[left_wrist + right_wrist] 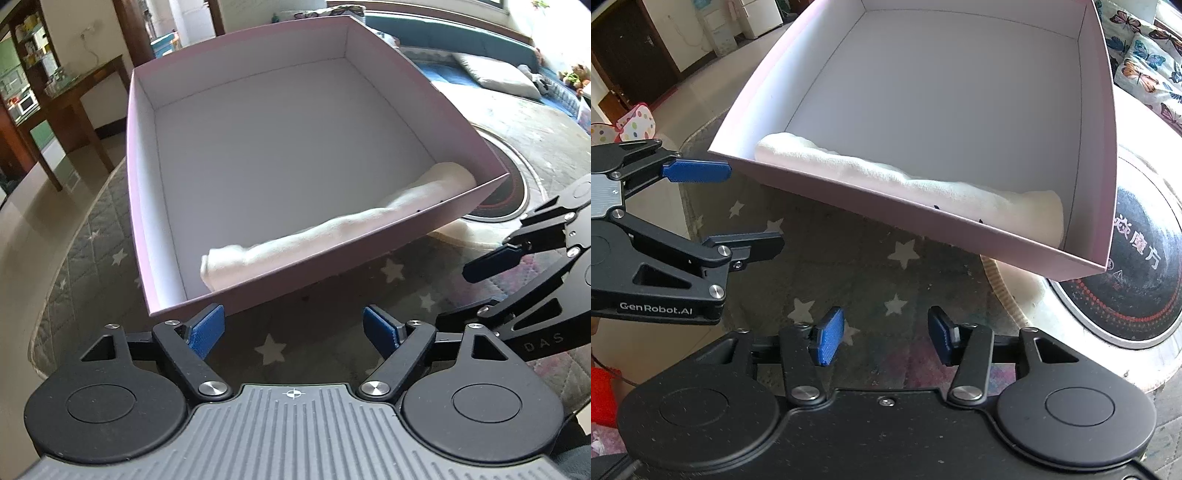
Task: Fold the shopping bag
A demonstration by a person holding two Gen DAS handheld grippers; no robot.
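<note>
Shopping bag [332, 236]: cream cloth, rolled into a long bundle; lies inside the pink box [236, 66], along its near wall, one end in the near right corner.
Pink box: shallow, open-topped, white inside; sits on the star-patterned mat [273, 347], one near corner over a round dark-faced appliance [1137, 280].
Left tool [293, 330]: blue pads spread wide, nothing between them; hovers over the mat just short of the box's near wall, pointing steeply down.
Right tool [886, 339]: pads apart, narrower than the left, pinching nothing; also aimed steeply down over the mat, just beside the left tool.
Task state, as judged: bag appears bundled and put away; both tools released.
Risk, unrolling: the loose roll may spring open, since nothing pins it; the near wall gives its only support.
Risk, box shift: a low tool sweep could catch the thin near wall and push or tip the light box off the appliance edge.
Risk, tool clash: the two tools stand close; a sideways move by either could knock the other.
</note>
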